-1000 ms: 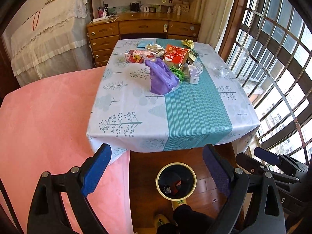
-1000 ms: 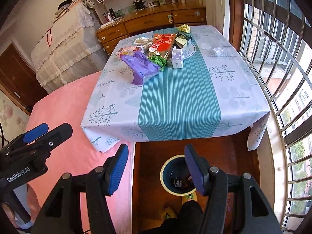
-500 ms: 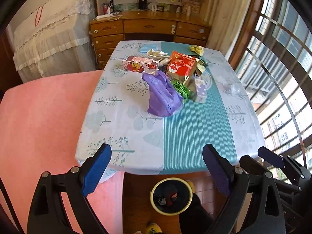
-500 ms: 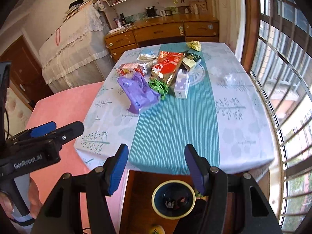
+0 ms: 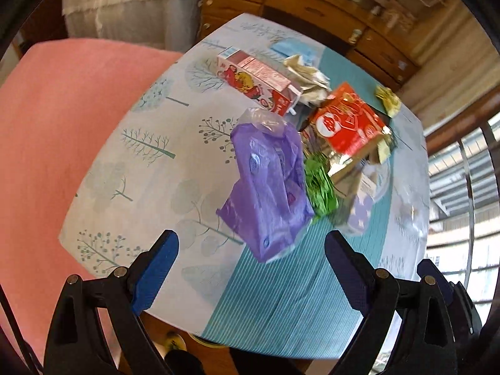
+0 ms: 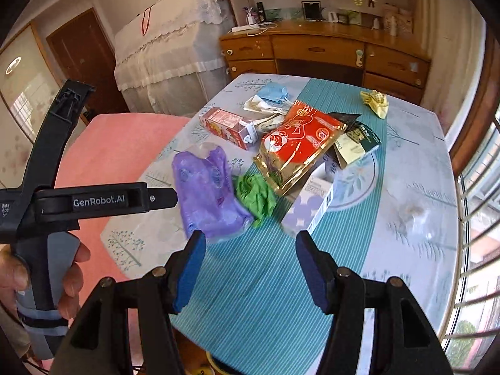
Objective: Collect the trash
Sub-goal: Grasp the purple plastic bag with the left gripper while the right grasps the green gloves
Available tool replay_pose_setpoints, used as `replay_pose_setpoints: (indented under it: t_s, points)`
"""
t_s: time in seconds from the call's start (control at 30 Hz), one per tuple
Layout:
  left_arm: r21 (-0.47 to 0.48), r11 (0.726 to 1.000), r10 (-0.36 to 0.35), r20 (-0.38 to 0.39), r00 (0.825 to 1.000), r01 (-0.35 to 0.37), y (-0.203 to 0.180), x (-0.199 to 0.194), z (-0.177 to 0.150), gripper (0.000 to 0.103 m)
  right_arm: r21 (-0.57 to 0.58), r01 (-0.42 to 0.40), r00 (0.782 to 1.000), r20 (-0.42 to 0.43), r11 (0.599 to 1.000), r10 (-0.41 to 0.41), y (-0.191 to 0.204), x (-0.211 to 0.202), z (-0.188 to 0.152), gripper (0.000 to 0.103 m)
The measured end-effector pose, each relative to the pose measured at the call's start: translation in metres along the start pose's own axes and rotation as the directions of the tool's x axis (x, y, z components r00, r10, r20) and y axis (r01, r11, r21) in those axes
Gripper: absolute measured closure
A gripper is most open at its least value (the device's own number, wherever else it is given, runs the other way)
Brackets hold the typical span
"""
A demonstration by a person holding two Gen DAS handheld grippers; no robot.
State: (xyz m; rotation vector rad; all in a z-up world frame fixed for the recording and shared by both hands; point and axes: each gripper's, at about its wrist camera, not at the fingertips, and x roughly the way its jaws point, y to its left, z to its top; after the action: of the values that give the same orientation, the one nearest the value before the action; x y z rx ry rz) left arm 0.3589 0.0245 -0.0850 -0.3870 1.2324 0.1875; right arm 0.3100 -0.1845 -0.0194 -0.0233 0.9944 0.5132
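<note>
Tongs [image 5: 251, 265] apart; bin [image 6: 218, 365] mostly hidden.

The near part of the table [image 6: 275, 284], its teal stripe and the pale cloth to the right, lies bare, so a gripper could come in from the near edge unhindered. Farther in, trash crowds the middle: a purple bag [image 6: 206, 200] nearest, a green wad [image 6: 254, 198] touching it, a lilac box [image 6: 307, 209] just beside, then a red pouch [image 6: 300, 143] and a carton [image 6: 229, 126] behind. The table's left flank is bare cloth beside the pink cover [image 5: 56, 131], and a yellow wrapper [image 6: 375, 103] lies alone at the far right.
</note>
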Motion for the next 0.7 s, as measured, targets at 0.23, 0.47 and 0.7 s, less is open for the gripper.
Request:
replay_pose_setpoints:
  t_s: [0.23, 0.47, 0.7]
  points:
    - [-0.009, 0.986, 0.162, -0.116, 0.98, -0.164, -0.035, 0.044, 0.038, 0.01, -0.042, -0.04, 0.999, -0.036, 0.998, 0.039, -0.02, 0.035, 0.026, 0.043]
    - [-0.032, 0.958, 0.272, -0.199, 0.941, -0.284, -0.054, 0.083, 0.071, 0.01, -0.09, -0.057, 0.996, -0.072, 0.994, 0.05, -0.03, 0.063, 0.04, 0.043]
    - [-0.138, 0.938, 0.28, -0.235, 0.931, -0.317, -0.038, 0.111, 0.085, 0.019, -0.117, -0.074, 0.993, -0.103, 0.99, 0.062, -0.03, 0.086, 0.052, 0.043]
